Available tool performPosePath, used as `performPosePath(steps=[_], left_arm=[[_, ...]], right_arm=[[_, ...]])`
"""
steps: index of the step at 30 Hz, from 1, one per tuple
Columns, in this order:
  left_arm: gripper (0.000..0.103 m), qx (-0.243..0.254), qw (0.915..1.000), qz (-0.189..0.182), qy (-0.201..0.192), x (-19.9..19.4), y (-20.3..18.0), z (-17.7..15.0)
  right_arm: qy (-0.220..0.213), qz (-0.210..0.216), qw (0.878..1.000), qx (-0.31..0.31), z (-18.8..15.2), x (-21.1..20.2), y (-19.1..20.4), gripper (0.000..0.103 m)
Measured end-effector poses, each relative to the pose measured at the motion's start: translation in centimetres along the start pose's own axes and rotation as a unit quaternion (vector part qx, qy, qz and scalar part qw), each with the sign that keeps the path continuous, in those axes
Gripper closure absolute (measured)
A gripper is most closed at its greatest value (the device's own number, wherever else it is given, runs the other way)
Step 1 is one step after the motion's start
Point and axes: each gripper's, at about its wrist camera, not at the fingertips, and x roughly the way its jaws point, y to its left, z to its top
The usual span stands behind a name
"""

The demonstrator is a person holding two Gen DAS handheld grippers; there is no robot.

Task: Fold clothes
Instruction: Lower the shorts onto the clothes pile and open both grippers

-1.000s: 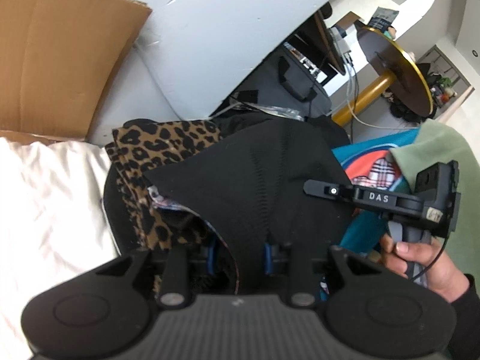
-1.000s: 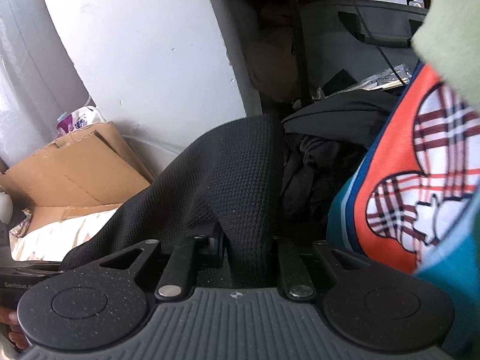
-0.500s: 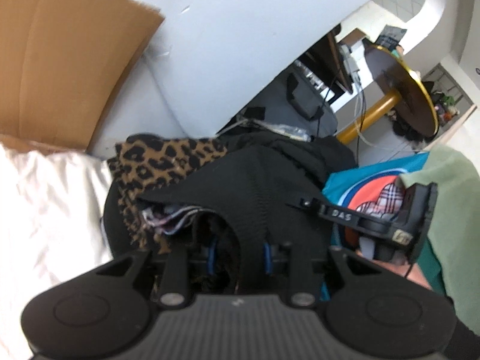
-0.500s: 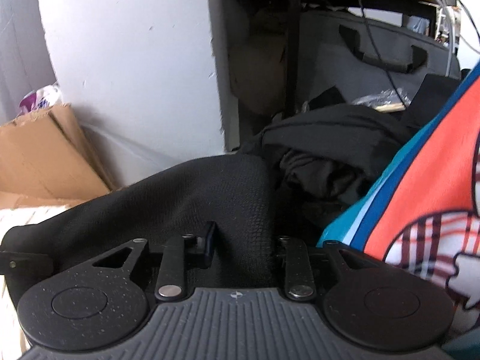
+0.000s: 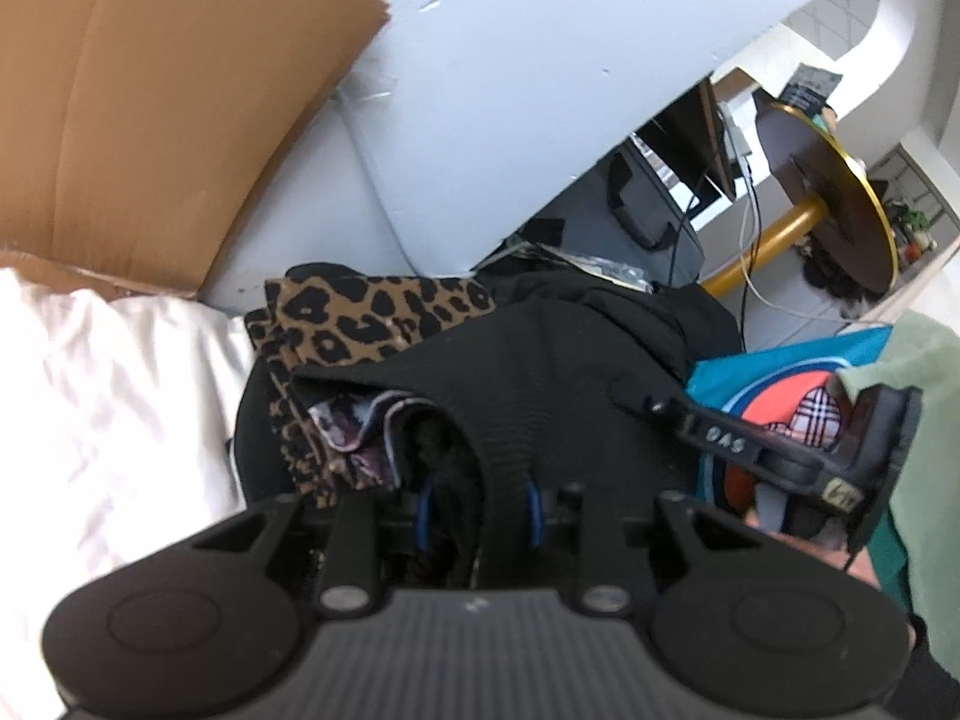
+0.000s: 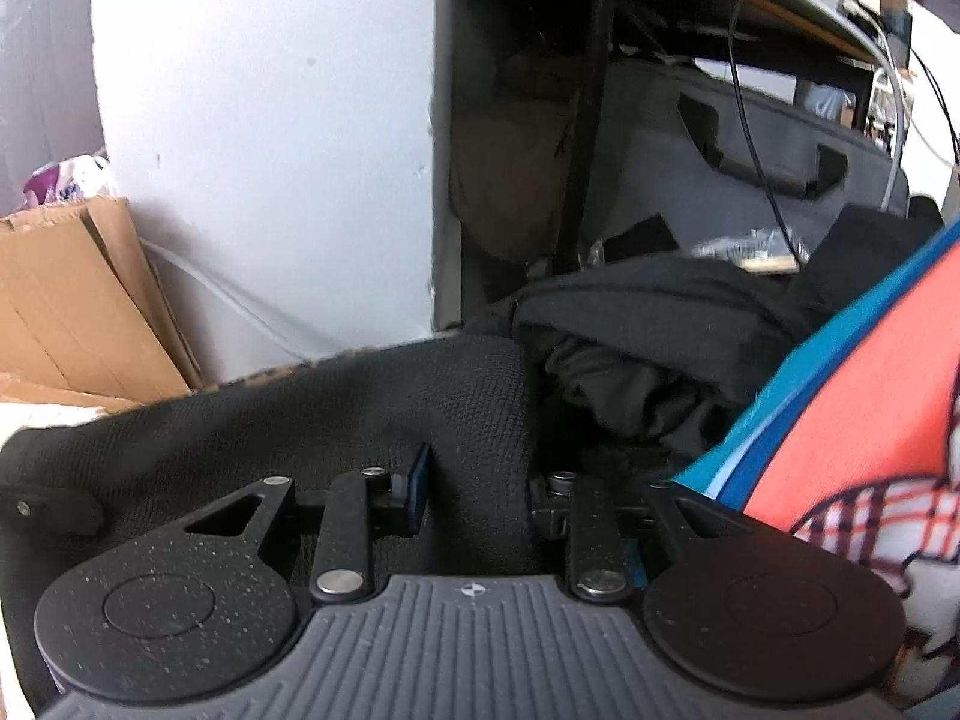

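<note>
Left wrist view: left tongs (image 5: 480, 510) clenched on a fold of the black knit garment (image 5: 528, 384), blue pads pressing the cloth from both sides. Garment spread over a pile of clothes, covering part of a leopard-print cloth (image 5: 360, 312) at the pile's left edge, with a patterned scrap (image 5: 354, 426) tucked beneath. White bedsheet (image 5: 90, 396) to the left, brown cardboard (image 5: 156, 102) standing behind it against a pale wall panel (image 5: 540, 60). Right tongs (image 5: 636, 393) reaching in from the right onto the same garment, held by a hand (image 5: 840, 564); beside them a teal shirt with an orange and plaid print (image 5: 780, 402) and pale green fabric (image 5: 936, 420). Round table with a gold edge (image 5: 840, 180) far behind.

Right wrist view: right tongs (image 6: 480, 489) opening, a fold of the black knit garment (image 6: 360, 408) between the pads, cloth touching both. Crumpled dark clothing (image 6: 660, 336) just beyond, the teal and orange shirt (image 6: 870, 372) at right, cardboard (image 6: 78, 294) at left.
</note>
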Motion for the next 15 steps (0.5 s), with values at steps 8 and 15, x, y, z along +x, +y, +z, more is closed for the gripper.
performPosePath(steps=[8, 15], left_arm=[[0.072, 0.000, 1.0000, 0.004, -0.003, 0.1, -0.4, -0.1], [0.073, 0.014, 0.9996, 0.001, -0.024, -0.6, -1.3, -0.3]], right_arm=[[-0.045, 0.012, 0.999, 0.028, 1.0, -2.5, 0.2, 0.055], [-0.009, 0.005, 0.997, 0.078, -3.9, -2.9, 0.0, 0.065]])
